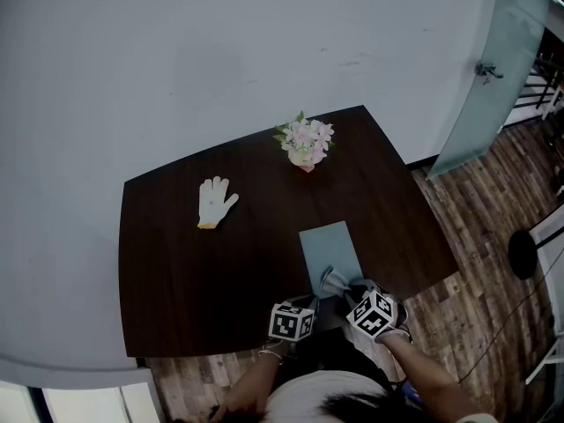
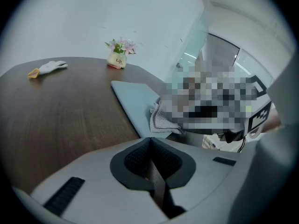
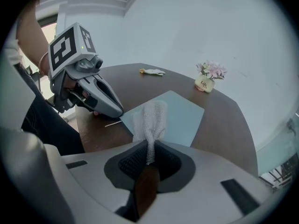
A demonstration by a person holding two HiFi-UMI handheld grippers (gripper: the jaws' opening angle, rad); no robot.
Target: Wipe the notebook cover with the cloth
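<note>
The light was soft, even and rather dim, with a cool bluish tone, and the dark brown wooden table carried only faint, blurred shadows and a weak pale sheen in the left gripper view. Both gripper views were strongly bent like a fisheye, with black corners, and their lowest, nearest parts looked slightly out of focus.

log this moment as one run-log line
right gripper: shut on cloth | cloth: on near end of notebook | left gripper: shut, empty, beside notebook
</note>
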